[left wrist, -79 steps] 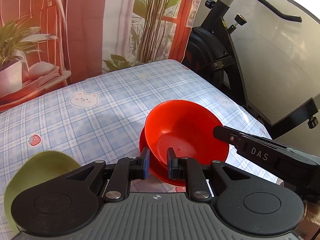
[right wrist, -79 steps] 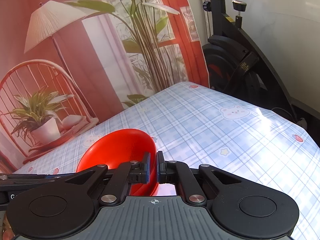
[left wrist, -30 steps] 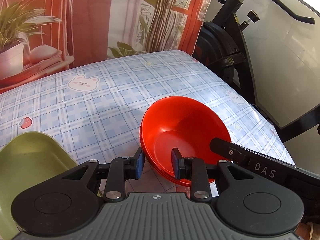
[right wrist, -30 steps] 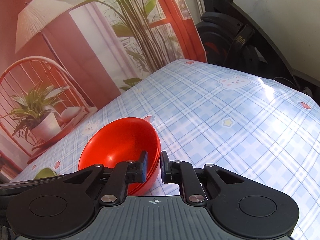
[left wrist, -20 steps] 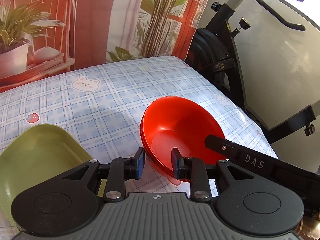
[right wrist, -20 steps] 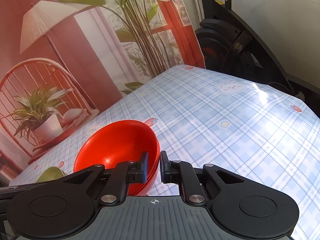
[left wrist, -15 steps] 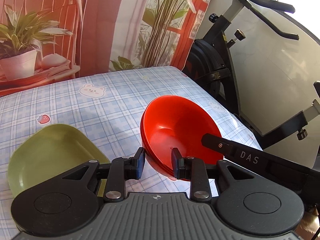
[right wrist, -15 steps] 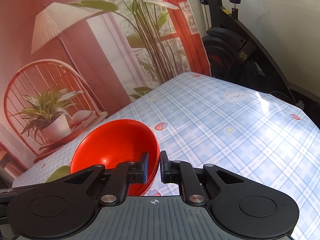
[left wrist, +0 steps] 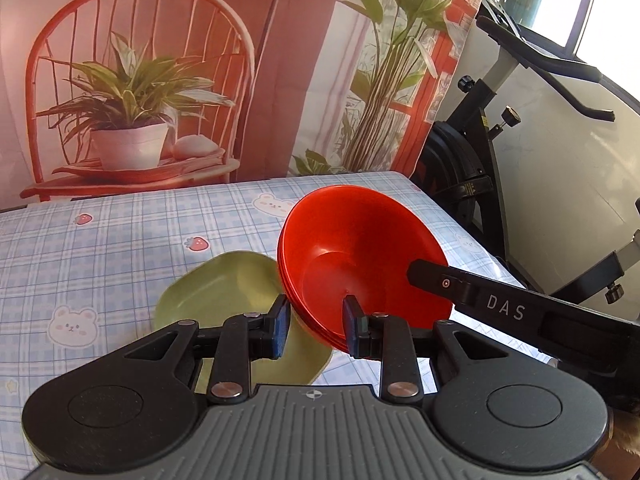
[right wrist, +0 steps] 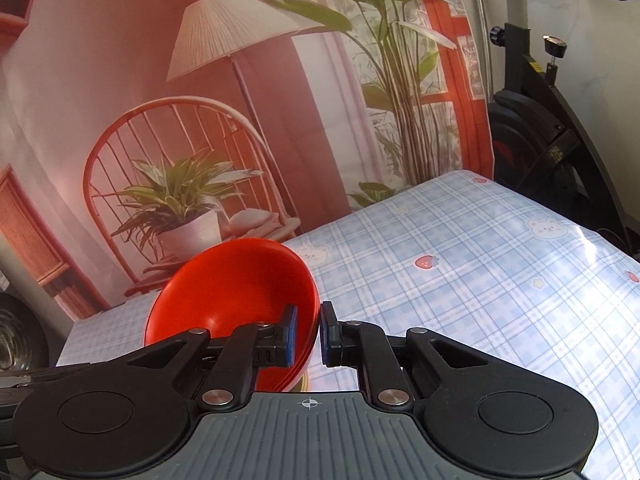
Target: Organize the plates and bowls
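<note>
The red bowls, a nested stack tilted on edge, hang above the checked table, gripped from both sides. The left gripper pinches the near rim, one pad outside, one inside. The right gripper is clamped narrow on the opposite rim; its arm crosses the left view. Below the stack, a green plate lies on the table. An exercise bike stands beyond the table's edge.

place: home | cues: exercise bike, bear-print tablecloth
</note>
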Demonstrator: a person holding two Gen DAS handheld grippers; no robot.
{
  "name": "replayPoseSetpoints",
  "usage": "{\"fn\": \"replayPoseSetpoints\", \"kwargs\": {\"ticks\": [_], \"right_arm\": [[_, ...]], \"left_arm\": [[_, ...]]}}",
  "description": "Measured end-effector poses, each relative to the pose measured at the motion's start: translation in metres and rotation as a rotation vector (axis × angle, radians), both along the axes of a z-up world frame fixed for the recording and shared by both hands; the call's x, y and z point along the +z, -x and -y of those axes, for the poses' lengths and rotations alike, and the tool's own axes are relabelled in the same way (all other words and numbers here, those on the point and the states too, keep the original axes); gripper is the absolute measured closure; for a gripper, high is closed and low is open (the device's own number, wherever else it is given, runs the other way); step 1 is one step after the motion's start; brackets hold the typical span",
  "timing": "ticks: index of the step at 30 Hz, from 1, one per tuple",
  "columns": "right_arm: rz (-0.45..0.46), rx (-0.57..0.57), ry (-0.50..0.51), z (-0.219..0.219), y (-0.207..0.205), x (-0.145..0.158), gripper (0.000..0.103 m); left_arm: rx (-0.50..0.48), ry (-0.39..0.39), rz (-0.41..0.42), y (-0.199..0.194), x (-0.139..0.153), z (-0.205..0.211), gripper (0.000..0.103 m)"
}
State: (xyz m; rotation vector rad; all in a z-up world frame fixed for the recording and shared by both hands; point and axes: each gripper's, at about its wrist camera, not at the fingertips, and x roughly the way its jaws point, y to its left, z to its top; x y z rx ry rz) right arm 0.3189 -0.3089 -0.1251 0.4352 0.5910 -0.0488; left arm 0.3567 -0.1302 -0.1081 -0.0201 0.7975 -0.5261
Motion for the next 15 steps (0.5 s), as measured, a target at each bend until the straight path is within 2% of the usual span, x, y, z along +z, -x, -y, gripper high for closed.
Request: {"fn": "replayPoseSetpoints", "kwargs": {"ticks": [8,15], "right_arm": [[-0.021,0.091,0.019,-0.051,-0.010,0.003,0.091],[-0.041,0.133,0.044,-0.075,-0.021,-0.003,0.091]], "left_arm": [[0.061,0.018,-0.023,0.001,-0.002,-0.048,0.073],[0.094,0.045,-0.047,-0.008,-0.011,-0.067,0.073]]}}
